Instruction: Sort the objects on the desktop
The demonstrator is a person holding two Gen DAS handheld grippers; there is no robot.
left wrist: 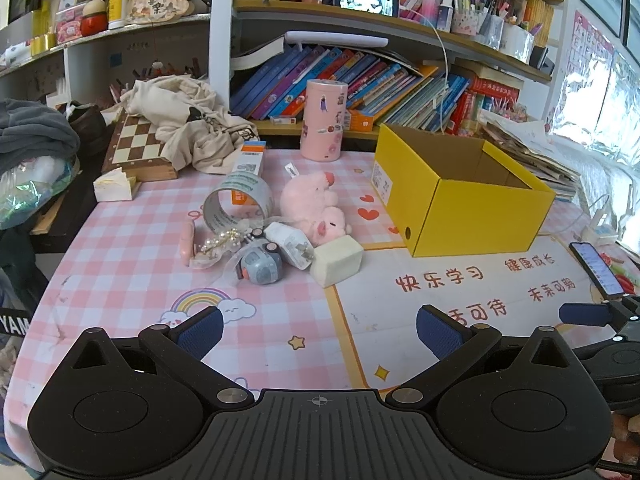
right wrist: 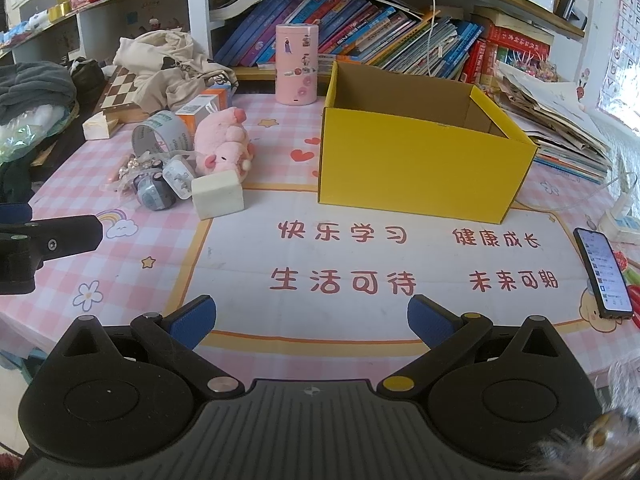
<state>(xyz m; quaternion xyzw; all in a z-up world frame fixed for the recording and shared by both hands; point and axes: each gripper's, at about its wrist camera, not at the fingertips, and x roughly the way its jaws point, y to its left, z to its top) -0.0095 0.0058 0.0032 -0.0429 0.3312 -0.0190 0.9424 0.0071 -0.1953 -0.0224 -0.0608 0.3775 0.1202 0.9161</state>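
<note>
An open yellow box (left wrist: 460,196) (right wrist: 416,160) stands on the pink desk mat, nothing visible inside it. Left of it lies a heap: a pink plush pig (left wrist: 314,210) (right wrist: 224,144), a tape roll (left wrist: 236,202) (right wrist: 160,134), a cream block (left wrist: 338,260) (right wrist: 218,196), a white charger (left wrist: 290,242) (right wrist: 180,178), a small grey-blue gadget (left wrist: 260,268) (right wrist: 154,194), a bead hair clip (left wrist: 218,242) and an orange-white carton (left wrist: 250,168). My left gripper (left wrist: 318,328) is open and empty, near the mat's front edge, well short of the heap. My right gripper (right wrist: 312,320) is open and empty, in front of the box.
A pink cylinder tin (left wrist: 324,120) (right wrist: 297,64) stands behind the heap. A phone (right wrist: 604,272) lies at the right edge. A chessboard (left wrist: 136,144) under crumpled cloth (left wrist: 188,120) sits at the back left. Bookshelves (left wrist: 360,84) line the back; stacked papers (right wrist: 560,120) lie right.
</note>
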